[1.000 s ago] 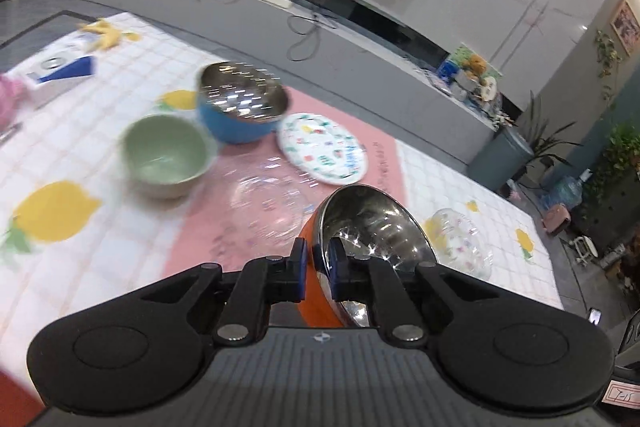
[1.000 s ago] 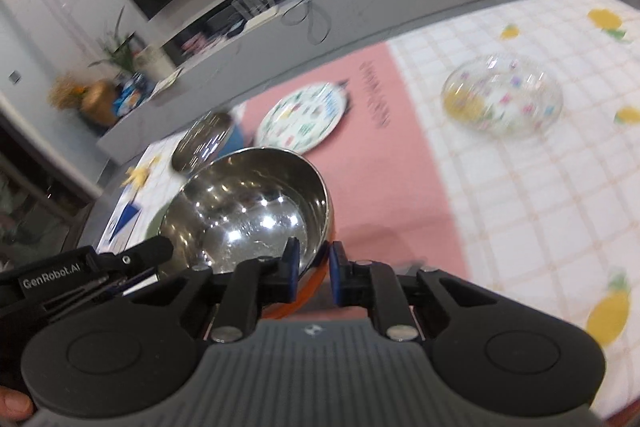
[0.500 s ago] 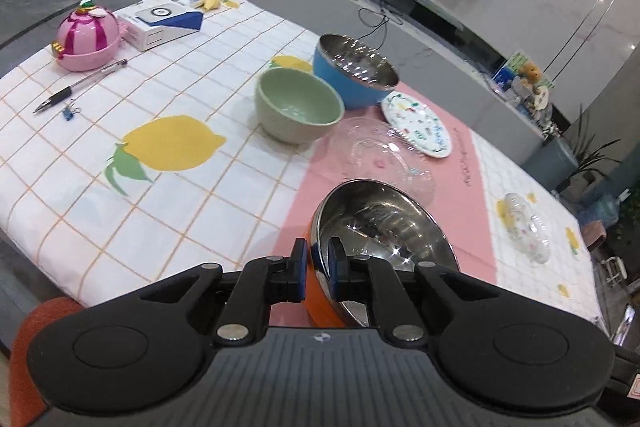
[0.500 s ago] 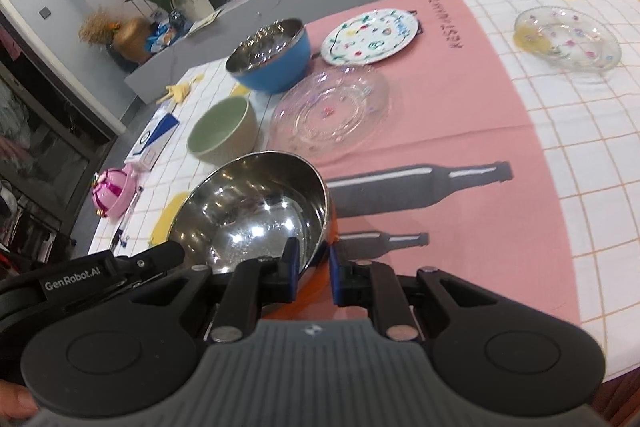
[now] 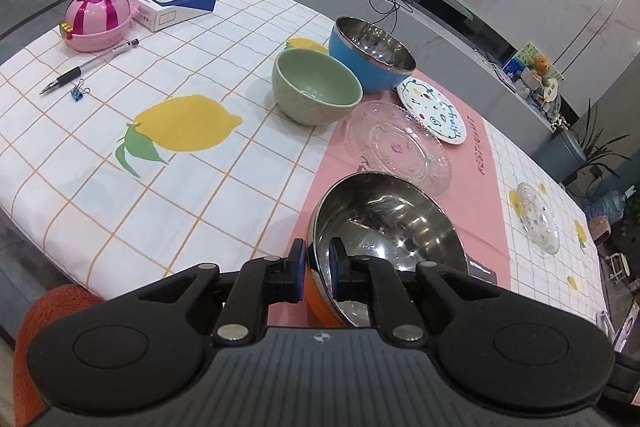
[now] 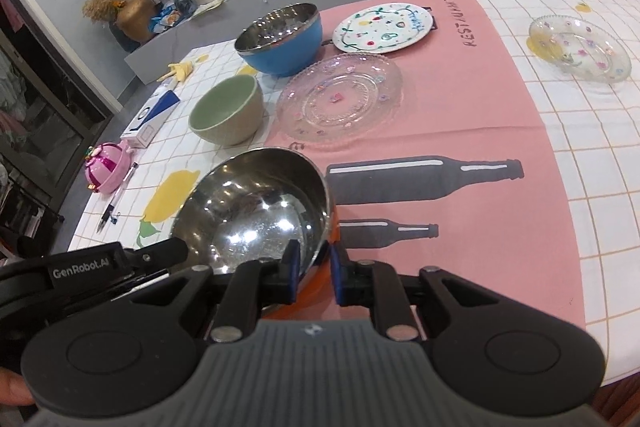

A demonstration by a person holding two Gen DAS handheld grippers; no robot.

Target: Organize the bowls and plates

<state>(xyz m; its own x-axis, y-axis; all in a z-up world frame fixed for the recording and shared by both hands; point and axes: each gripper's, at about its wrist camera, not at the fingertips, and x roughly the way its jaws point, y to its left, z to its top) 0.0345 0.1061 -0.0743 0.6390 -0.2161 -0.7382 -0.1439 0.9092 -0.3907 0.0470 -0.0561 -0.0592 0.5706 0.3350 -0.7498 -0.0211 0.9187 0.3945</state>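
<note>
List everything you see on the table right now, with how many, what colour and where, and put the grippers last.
Orange steel bowl: 1, orange outside, near edge, held by both grippers.
Green bowl: 1, pale green, mid-table.
Blue steel bowl: 1, blue outside, behind the green bowl.
Clear glass plate: 1, clear, on the pink cloth.
Painted plate: 1, white with coloured marks, far side of pink cloth.
Small glass dish: 1, clear with dots, alone at right.
Pink case: 1, far left.
Pen: 1, beside the case.
Box: 1, white and blue.
Left gripper: clamping the bowl rim.
Right gripper: clamping the opposite rim.
</note>
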